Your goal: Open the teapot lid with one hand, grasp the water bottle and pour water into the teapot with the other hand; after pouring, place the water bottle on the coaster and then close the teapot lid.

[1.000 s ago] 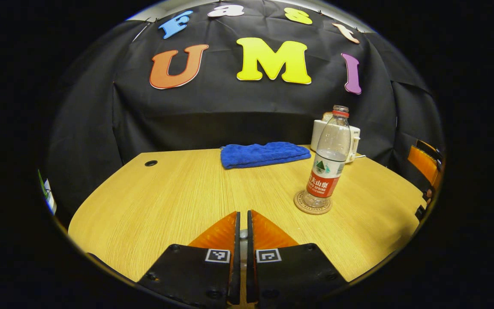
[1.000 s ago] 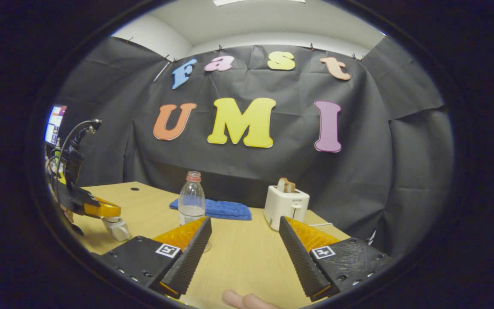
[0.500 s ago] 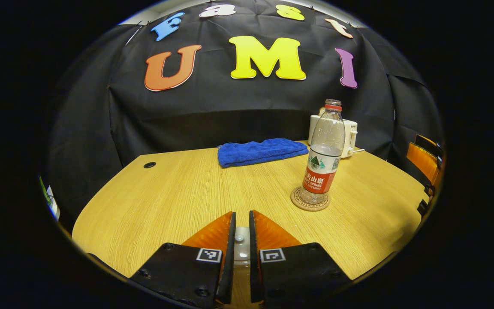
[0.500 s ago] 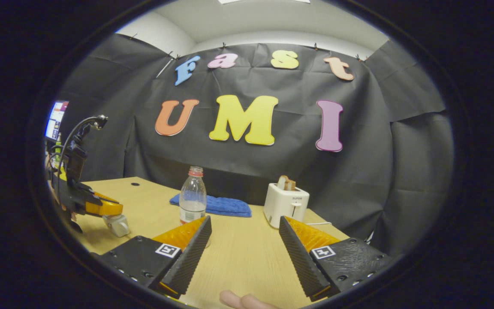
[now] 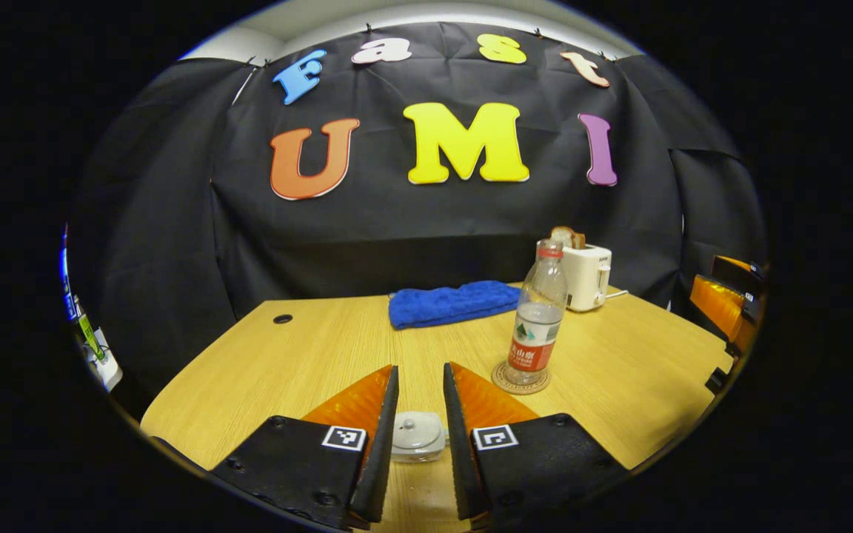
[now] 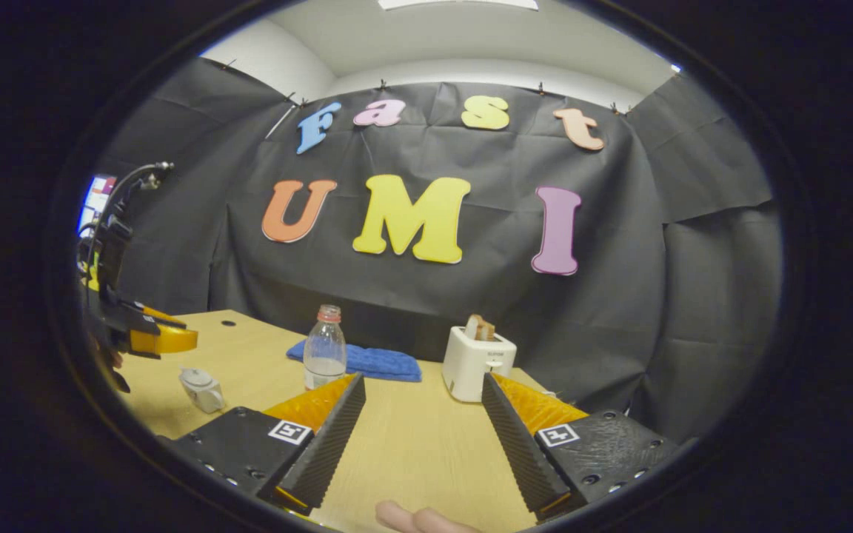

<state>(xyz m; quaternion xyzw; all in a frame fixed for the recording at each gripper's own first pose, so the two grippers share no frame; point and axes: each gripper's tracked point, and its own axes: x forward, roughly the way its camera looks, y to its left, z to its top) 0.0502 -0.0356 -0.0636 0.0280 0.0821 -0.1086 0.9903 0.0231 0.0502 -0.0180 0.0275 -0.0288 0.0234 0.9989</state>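
Note:
A small white teapot (image 5: 417, 435) stands on the wooden table (image 5: 308, 355) with its knobbed lid on. It shows low between the fingers of my left gripper (image 5: 420, 368), which is open and holds nothing. In the right gripper view the left gripper (image 6: 188, 340) hangs above the teapot (image 6: 202, 389), apart from it. The clear water bottle (image 5: 537, 326) with a red label stands upright and uncapped on a round coaster (image 5: 519, 379), right of the left gripper. My right gripper (image 6: 423, 379) is wide open above the table, with the bottle (image 6: 323, 346) beyond its left finger.
A folded blue towel (image 5: 452, 302) lies at the back of the table. A white toaster (image 6: 474, 359) with bread stands at the back right. A cable hole (image 5: 283, 319) sits at the back left. A person's fingertips (image 6: 415, 518) show at the bottom.
My left gripper has opened, let go of the teapot lid and risen away from the pot; the lid stays on the pot. The right gripper has barely moved.

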